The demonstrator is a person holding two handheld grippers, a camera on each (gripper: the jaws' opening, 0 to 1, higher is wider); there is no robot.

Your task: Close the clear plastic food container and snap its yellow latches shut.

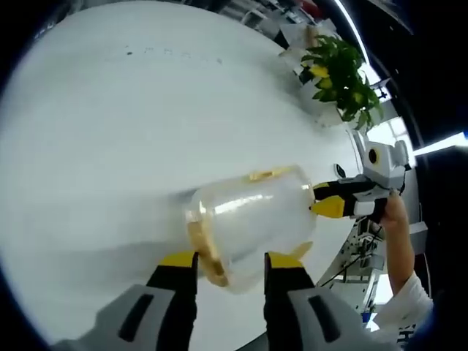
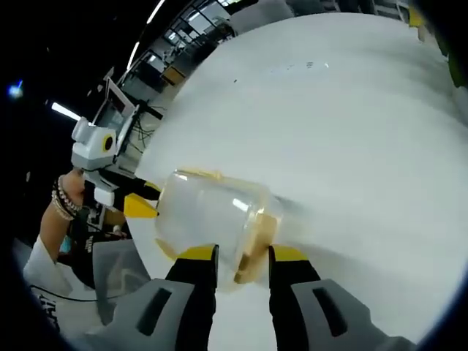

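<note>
the container (image 1: 252, 219) lies on its side near the counter (image 1: 110, 131) edge, braced between both hand-held grippers: left (image 1: 230, 265) and right (image 2: 242, 256), each spread open at an end, no latch pinched.

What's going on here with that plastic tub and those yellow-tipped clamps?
A person is working a clear plastic container with two hand-held grippers over a white table. The left gripper closes in on one end, and the right gripper on the other end. The container lies on its side between them, with yellow latches at its edges. Whether they are snapped shut is too blurred to tell. A potted plant stands at the table's far edge.
</note>
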